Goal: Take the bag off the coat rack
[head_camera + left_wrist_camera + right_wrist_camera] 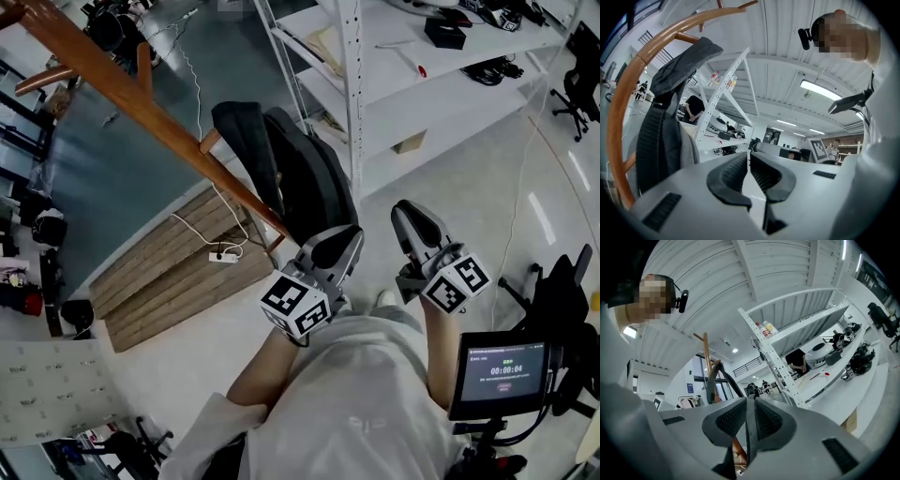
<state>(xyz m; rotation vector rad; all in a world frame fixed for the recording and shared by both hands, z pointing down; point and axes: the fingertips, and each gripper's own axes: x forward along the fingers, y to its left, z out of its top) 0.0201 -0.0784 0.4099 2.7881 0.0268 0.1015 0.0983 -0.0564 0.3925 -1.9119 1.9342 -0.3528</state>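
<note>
Black fabric bag (300, 178) hangs on the wooden coat rack (122, 89), its top looped over a peg (211, 142) and its body slung down along the pole. In the left gripper view its strap drapes over the wood.

Left hand-held gripper (330, 251): jaws pressed together with nothing between them, held just below the bag's lower end.

Right hand-held gripper (417, 223): jaws also closed and, as far as I can see, empty. It is well apart from the bag, over toward the white shelf unit (375, 84).

Progress: nothing done yet. The bag is not gripped and not lifted. Left to do, in my judgement: open a gripper, take the strap or top, raise it clear of the peg and bring the bag away.
</note>
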